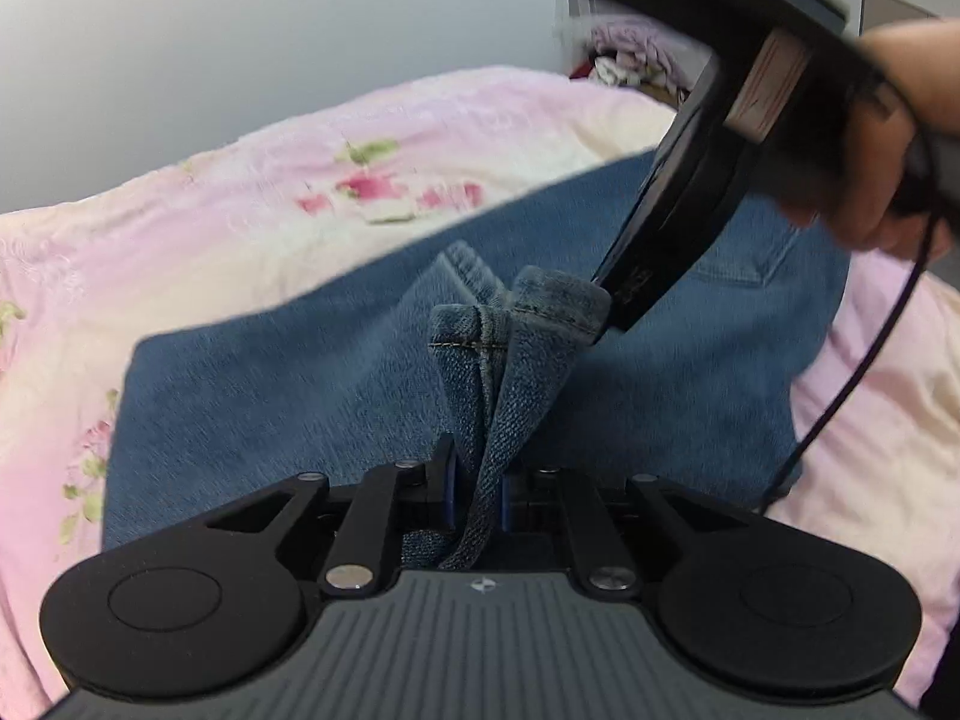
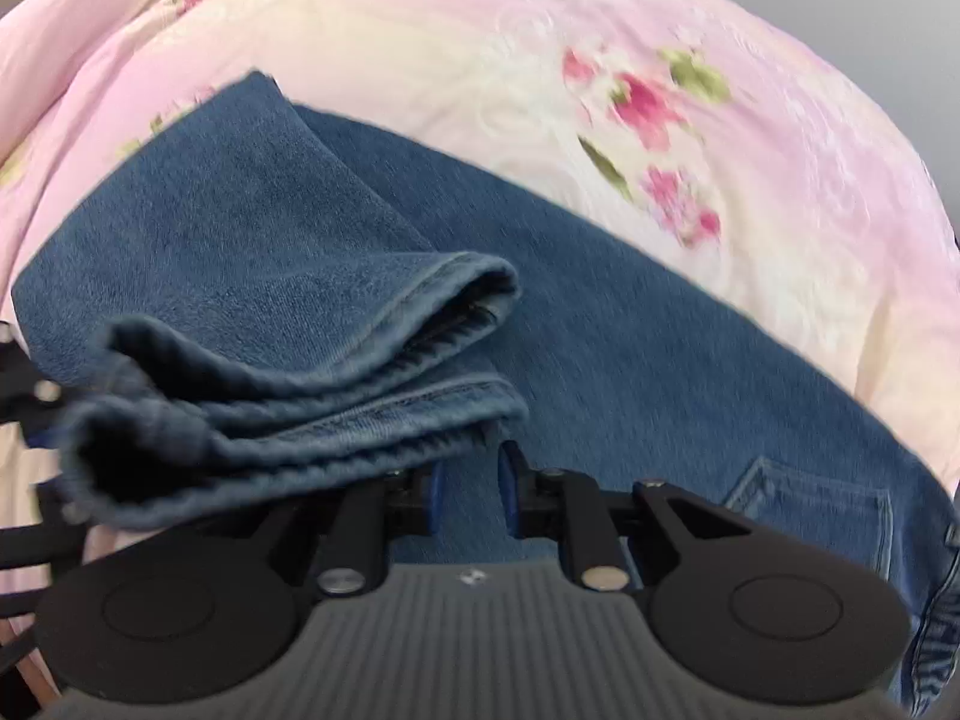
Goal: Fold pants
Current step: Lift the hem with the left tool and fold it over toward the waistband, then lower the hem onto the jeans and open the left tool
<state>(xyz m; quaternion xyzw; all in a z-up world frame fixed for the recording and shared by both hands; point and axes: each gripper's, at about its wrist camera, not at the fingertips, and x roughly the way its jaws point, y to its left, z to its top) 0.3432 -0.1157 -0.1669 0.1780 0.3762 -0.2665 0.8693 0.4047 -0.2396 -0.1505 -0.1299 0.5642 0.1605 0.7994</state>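
The blue denim pants lie spread across a pink quilted bedspread printed with red flowers, filling the middle of the left wrist view from the near left to the far right, where a stitched back pocket shows. The left gripper is clenched on a bunched strip of the denim: the cloth runs up from between its blue pads to a hemmed leg end held above the flat part of the garment. At the far right of that view the black right gripper comes down at a slant, its tip touching the same raised hem, with the person's right hand around its handle and a thin black cable trailing down.

In the right wrist view the right gripper's fingers stand a little apart with nothing between the blue pads; the doubled, hemmed leg ends rest just beside and over its left finger. Beyond them the pants stretch to the near right, over the bedspread.
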